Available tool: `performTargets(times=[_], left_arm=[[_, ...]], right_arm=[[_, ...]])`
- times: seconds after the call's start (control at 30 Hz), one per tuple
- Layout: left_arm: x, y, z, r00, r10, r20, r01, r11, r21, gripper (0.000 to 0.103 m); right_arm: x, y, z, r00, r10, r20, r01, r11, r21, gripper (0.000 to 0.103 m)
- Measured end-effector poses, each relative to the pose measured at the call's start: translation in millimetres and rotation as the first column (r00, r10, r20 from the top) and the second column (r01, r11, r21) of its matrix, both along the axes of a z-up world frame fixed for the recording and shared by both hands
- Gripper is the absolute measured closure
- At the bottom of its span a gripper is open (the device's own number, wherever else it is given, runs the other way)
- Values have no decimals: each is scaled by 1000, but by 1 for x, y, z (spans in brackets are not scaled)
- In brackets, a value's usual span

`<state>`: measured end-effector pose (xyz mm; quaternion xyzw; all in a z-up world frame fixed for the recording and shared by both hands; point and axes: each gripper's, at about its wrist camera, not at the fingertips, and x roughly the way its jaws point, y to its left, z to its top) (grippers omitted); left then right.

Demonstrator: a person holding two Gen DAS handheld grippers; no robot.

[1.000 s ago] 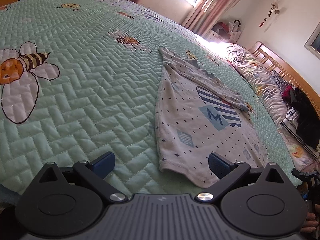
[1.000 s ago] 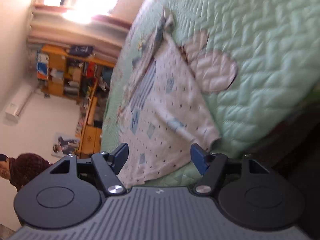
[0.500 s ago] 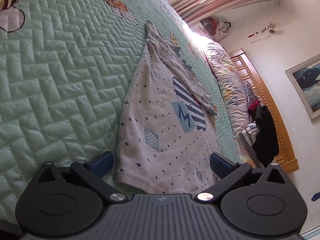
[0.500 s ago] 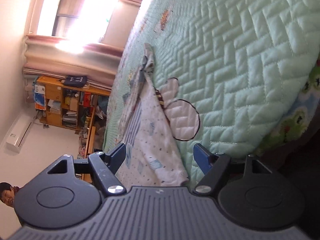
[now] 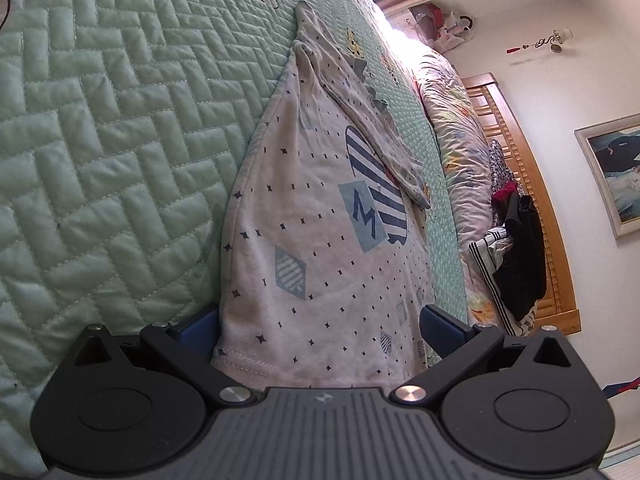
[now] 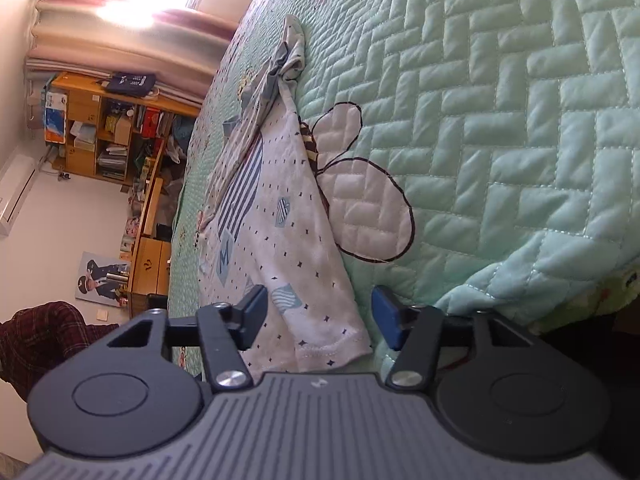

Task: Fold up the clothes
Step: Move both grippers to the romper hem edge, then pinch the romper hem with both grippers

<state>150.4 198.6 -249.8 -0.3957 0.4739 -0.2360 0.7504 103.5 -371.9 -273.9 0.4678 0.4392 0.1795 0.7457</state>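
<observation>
A white child's shirt (image 5: 320, 248) with small navy stars, a blue striped patch and a letter M lies lengthwise on the green quilted bedspread (image 5: 100, 160). Its hem is nearest to me. My left gripper (image 5: 320, 324) stands wide open at one hem corner, and the shirt's edge covers part of its left pad. In the right wrist view the same shirt (image 6: 296, 240) runs away from my right gripper (image 6: 320, 308). Its jaws are closing around the other hem corner (image 6: 336, 344). The cloth lies between the pads, which do not press on it.
Floral pillows (image 5: 452, 128), a wooden headboard (image 5: 532, 200) and a heap of dark clothes (image 5: 516, 256) lie beyond the shirt. The right wrist view shows a wooden shelf unit (image 6: 100, 128), a plaid sleeve (image 6: 44, 340) at lower left and the bed's edge (image 6: 560, 280) at right.
Both grippers have come down and forward to the shirt's hem, which now lies between their fingers. The left wrist view has rolled. The right gripper's jaws have narrowed.
</observation>
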Motion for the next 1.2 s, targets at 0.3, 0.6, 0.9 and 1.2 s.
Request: performTargets(times=[0.3, 0.6, 0.9, 1.2], left_arm=[[-2, 5, 0, 1000, -12, -8, 12, 1000, 3, 6], [-5, 15, -28, 993, 36, -109, -37, 999, -8, 94], [-7, 18, -34, 993, 52, -108, -58, 997, -51, 94], [-13, 14, -26, 995, 72, -73, -73, 997, -9, 96]], right_arm=[[3, 5, -11, 998, 60, -13, -60, 998, 22, 74], [1, -2, -17, 997, 62, -45, -60, 997, 58, 83], [-1, -9, -13, 996, 82, -34, -80, 995, 53, 81], [0, 0, -7, 993, 116, -28, -117, 993, -34, 100]])
